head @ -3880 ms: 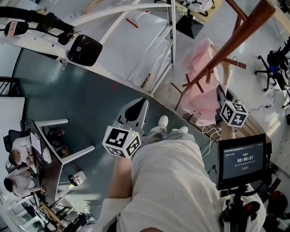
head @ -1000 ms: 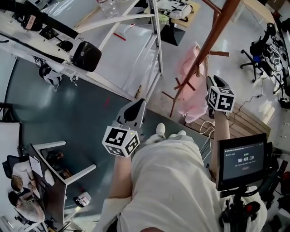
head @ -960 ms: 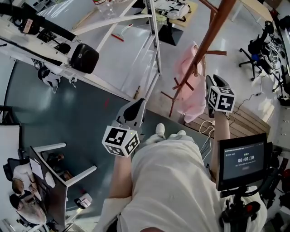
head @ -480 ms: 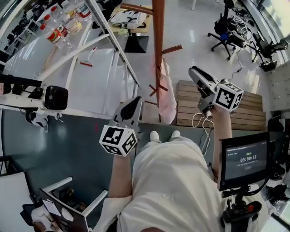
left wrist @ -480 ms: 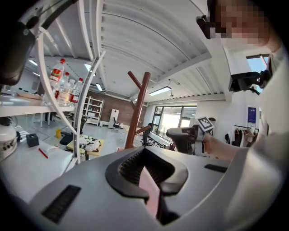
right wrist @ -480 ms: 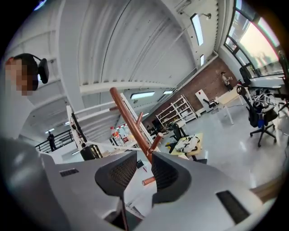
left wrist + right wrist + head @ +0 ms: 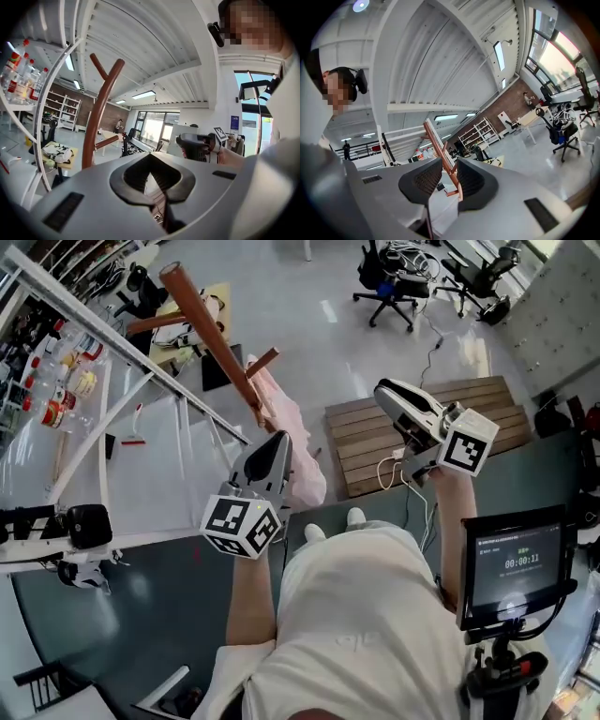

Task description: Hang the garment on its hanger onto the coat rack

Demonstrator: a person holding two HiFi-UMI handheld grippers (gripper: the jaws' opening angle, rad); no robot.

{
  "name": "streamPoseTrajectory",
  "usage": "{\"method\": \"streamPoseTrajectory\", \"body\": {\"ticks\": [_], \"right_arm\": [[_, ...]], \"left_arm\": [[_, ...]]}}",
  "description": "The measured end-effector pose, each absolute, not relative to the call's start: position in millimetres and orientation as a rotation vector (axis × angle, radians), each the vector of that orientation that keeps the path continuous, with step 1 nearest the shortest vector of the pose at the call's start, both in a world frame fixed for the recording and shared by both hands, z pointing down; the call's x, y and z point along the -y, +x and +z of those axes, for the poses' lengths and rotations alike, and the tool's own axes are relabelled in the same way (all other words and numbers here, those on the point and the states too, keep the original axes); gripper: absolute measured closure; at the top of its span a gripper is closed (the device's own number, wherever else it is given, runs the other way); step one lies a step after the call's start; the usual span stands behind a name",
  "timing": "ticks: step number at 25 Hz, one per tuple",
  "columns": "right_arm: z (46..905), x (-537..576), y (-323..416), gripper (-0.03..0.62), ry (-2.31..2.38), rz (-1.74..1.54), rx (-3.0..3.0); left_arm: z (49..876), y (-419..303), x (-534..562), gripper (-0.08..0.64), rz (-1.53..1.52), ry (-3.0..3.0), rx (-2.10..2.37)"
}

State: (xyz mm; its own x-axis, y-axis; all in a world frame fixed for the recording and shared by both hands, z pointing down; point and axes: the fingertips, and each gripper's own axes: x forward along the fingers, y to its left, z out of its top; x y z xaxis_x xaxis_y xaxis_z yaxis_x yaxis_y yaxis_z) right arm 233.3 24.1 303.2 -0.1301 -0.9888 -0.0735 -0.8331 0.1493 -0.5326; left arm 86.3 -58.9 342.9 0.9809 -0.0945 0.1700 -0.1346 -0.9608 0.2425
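Pink garment (image 7: 302, 463): pale, soft cloth in loose vertical folds. It hangs on the coat rack (image 7: 208, 326) below a short side peg, and neither gripper touches it. The hanger cannot be made out. In the head view the left gripper's tip covers the garment's left edge.

Coat rack: reddish-brown wooden pole with stubby angled pegs. It stands just beside a white metal frame (image 7: 111, 332), whose shelf holds bottles (image 7: 82, 381).

Left gripper (image 7: 275, 442): raised in front of the garment, its jaw tips meeting with nothing between them. The rack's pole (image 7: 96, 126) rises to the left in its own view.

Right gripper (image 7: 386, 393): held out over a wooden pallet (image 7: 473, 401), well apart from the garment. Its jaws are a little apart and empty, and the distant rack (image 7: 440, 150) shows through the gap.

Surroundings: a white cable lies on the pallet, office chairs (image 7: 389, 277) stand beyond it, and a screen (image 7: 518, 561) on a stand sits at the person's right.
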Motion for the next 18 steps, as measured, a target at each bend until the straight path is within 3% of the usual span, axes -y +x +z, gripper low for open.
{"method": "streamPoseTrajectory", "body": {"ticks": [13, 18], "right_arm": [[304.2, -113.6, 272.4, 0.488, -1.878, -0.458, -1.723], [307.3, -118.4, 281.0, 0.54, -1.89, -0.451, -1.687]], "left_arm": [[326.8, 134.6, 14.7, 0.554, 0.16, 2.807, -0.097], [331.0, 143.4, 16.9, 0.554, 0.181, 2.82, -0.11]]}}
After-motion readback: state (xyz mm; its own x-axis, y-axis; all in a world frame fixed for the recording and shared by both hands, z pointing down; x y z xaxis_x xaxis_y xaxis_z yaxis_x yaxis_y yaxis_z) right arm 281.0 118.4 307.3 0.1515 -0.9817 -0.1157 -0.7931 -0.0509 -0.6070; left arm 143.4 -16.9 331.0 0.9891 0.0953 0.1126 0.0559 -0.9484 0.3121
